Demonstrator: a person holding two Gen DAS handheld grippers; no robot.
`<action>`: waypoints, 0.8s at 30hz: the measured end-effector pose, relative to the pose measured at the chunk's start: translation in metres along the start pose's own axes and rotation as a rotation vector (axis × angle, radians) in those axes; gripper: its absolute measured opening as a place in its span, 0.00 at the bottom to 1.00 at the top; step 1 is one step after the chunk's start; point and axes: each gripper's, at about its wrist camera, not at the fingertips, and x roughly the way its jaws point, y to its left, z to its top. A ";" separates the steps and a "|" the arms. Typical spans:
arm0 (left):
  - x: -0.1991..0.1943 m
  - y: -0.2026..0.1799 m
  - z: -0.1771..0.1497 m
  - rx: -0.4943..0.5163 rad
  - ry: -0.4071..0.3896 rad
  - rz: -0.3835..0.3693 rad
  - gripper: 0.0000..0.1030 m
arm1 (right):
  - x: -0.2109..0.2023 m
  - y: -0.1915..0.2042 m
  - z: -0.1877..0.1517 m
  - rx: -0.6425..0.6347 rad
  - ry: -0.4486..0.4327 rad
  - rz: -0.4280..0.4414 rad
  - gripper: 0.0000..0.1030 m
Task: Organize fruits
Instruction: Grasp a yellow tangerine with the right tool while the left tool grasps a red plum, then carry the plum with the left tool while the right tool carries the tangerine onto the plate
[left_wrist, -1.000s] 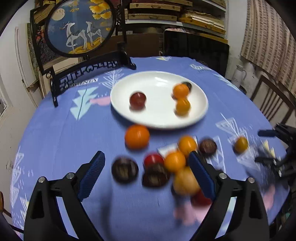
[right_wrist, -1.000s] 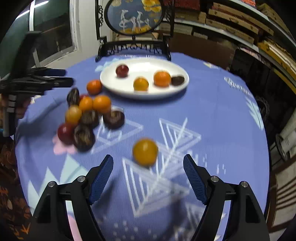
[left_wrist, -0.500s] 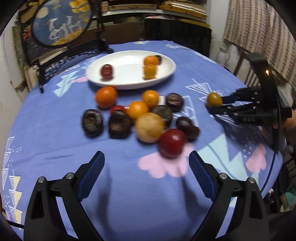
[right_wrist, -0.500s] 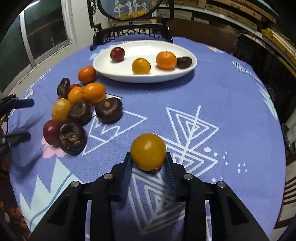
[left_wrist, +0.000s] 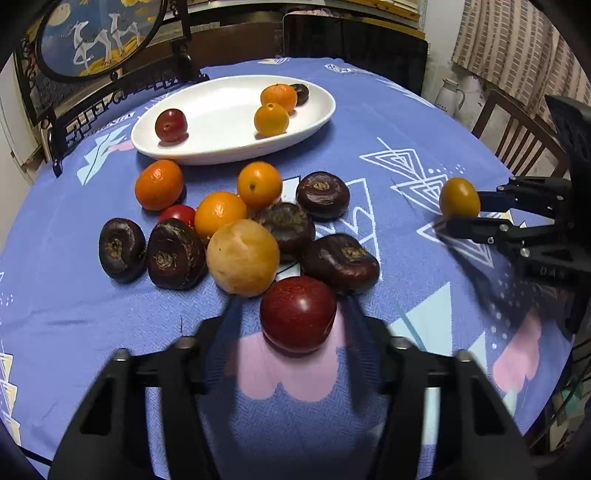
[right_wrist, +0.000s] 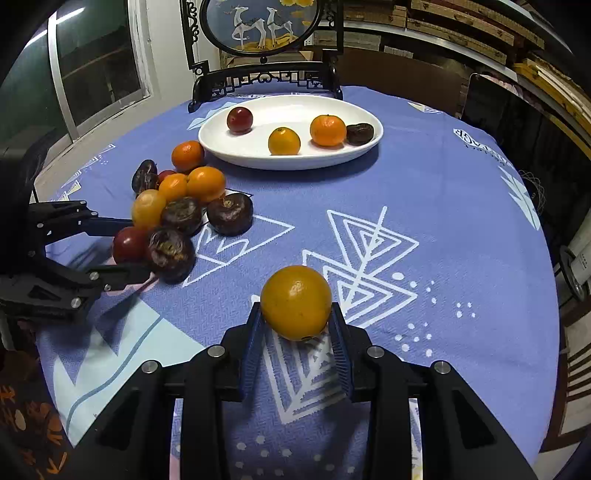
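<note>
My right gripper (right_wrist: 295, 325) is shut on a yellow-orange fruit (right_wrist: 296, 302), held just above the blue cloth; it also shows in the left wrist view (left_wrist: 459, 197). My left gripper (left_wrist: 291, 310) has its blurred fingers close on both sides of a dark red plum (left_wrist: 298, 314), which rests on the cloth; in the right wrist view the plum (right_wrist: 129, 244) sits between those fingers. A heap of oranges (left_wrist: 220, 214), dark brown fruits (left_wrist: 176, 253) and a pale yellow fruit (left_wrist: 242, 257) lies behind it. The white oval plate (left_wrist: 221, 147) holds a red plum (left_wrist: 171, 124), two oranges and a dark fruit.
A round decorative screen on a black stand (right_wrist: 264, 74) stands behind the plate at the table's far edge. A wooden chair (left_wrist: 517, 147) and a dark chair back (left_wrist: 354, 37) stand beside the round table. The blue patterned cloth (right_wrist: 443, 221) stretches to the right.
My left gripper has moved forward and its fingers have closed in around the dark red plum. My right gripper has stayed shut on the yellow-orange fruit and raised it slightly.
</note>
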 end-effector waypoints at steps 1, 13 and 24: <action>0.000 0.000 0.000 -0.002 0.006 -0.012 0.36 | 0.000 0.000 -0.001 0.000 0.000 0.002 0.34; -0.035 0.016 -0.016 0.001 -0.068 0.086 0.36 | -0.014 0.032 -0.006 -0.004 -0.034 0.105 0.34; -0.053 0.032 -0.008 -0.050 -0.139 0.135 0.36 | -0.013 0.071 -0.003 -0.040 -0.057 0.157 0.34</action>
